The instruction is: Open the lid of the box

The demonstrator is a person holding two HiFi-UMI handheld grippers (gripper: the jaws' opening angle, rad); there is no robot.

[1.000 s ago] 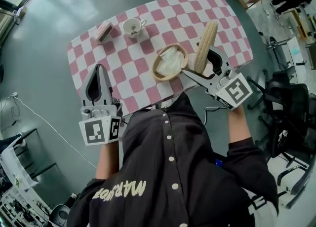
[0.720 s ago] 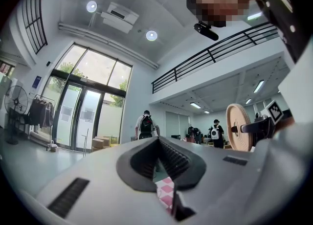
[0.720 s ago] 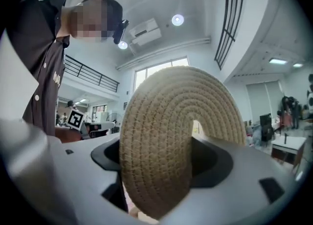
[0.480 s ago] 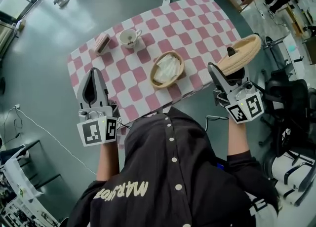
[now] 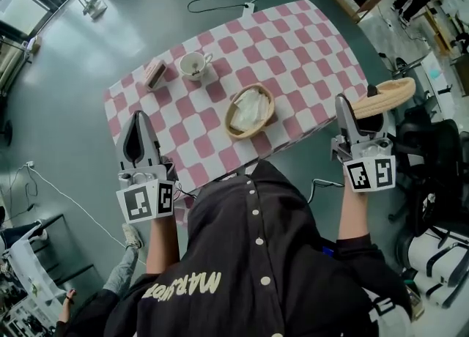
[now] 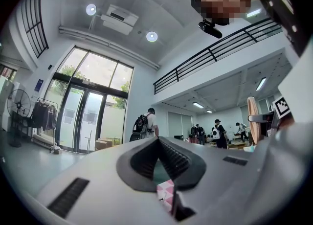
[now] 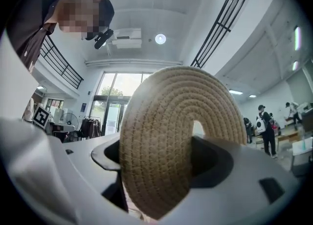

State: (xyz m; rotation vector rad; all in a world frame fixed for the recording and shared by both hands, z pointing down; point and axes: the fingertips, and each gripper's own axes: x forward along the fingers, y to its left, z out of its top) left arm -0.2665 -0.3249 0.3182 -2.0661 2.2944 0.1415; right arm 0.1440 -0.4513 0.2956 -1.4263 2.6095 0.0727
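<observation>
The round woven box point(image 5: 249, 111) stands uncovered on the pink-checked table point(image 5: 308, 42), with white cloth showing inside it. Its woven lid point(image 5: 385, 97) hangs in the air past the table's right edge, clamped edge-on in my right gripper point(image 5: 357, 112). In the right gripper view the lid point(image 7: 181, 126) fills the space between the jaws of my right gripper point(image 7: 161, 175). My left gripper point(image 5: 138, 119) hovers over the table's near left corner with its jaws together and nothing in them. In the left gripper view my left gripper point(image 6: 159, 146) points up into the room.
A white cup point(image 5: 194, 65) and a small pink block point(image 5: 153, 73) sit at the table's far left. Black office chairs point(image 5: 432, 152) crowd the floor right of the table, under the lid. A cable point(image 5: 44, 182) runs across the floor at left.
My right gripper swung the lid from beside the box out to the right, beyond the table edge, and tipped it from upright to nearly flat. The left gripper stayed put.
</observation>
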